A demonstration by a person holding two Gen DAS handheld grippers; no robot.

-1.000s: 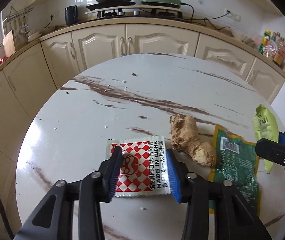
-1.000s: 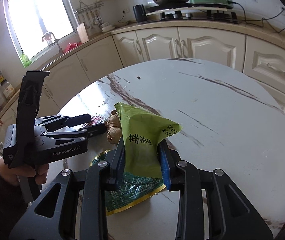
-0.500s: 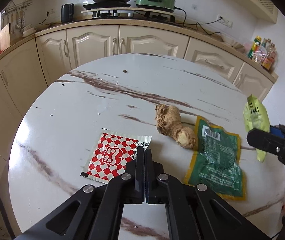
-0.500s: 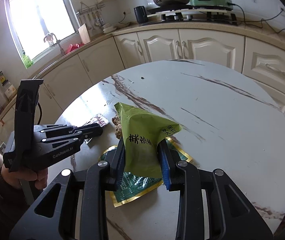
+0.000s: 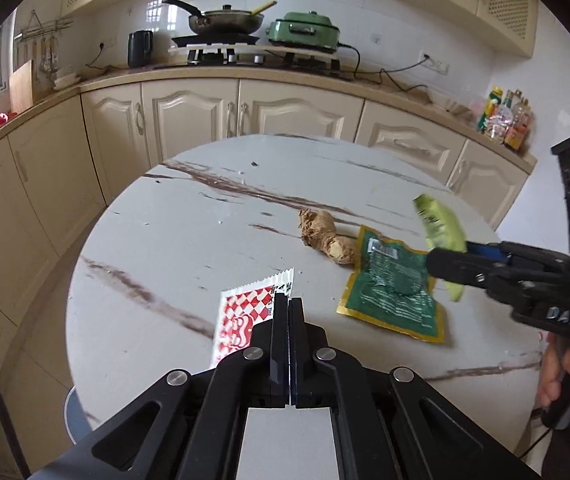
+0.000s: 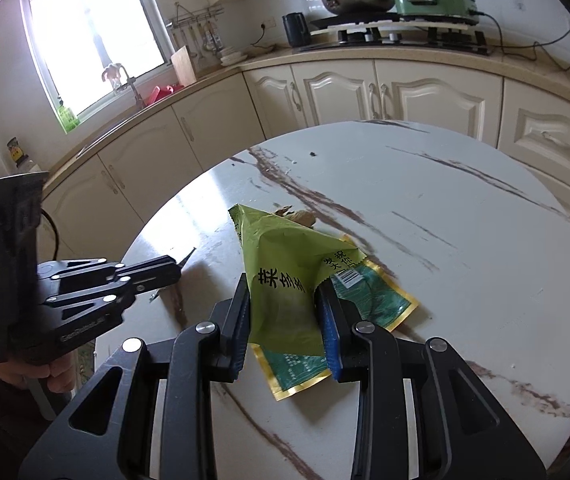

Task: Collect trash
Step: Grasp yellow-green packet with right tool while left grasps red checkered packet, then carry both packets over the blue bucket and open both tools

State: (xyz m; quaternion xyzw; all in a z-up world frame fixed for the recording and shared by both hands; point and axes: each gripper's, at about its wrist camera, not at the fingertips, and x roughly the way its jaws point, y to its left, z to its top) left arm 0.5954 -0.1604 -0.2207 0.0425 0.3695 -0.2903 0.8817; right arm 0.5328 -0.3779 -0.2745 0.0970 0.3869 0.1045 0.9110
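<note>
We lose the knobbly ginger root [image 6: 299, 216] behind the crumpled light-green wrapper [image 6: 285, 280], flat dark-green packet [image 6: 369, 300] half covered, wrapper print unreadable

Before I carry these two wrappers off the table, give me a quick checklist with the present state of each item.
1. Right gripper clamped on the light green wrapper: ok, pads press both sides.
2. Left gripper shut on the red checked wrapper: ok, jaws closed over its edge.
3. Red checked wrapper clear of the table: cannot tell, its lower part is hidden behind the gripper.
4. Dark green packet collected: not ok, it lies flat on the table.
5. Ginger root free of the wrappers: ok, it sits beside the dark green packet.
6. Bin location: cannot tell, none in view.
</note>
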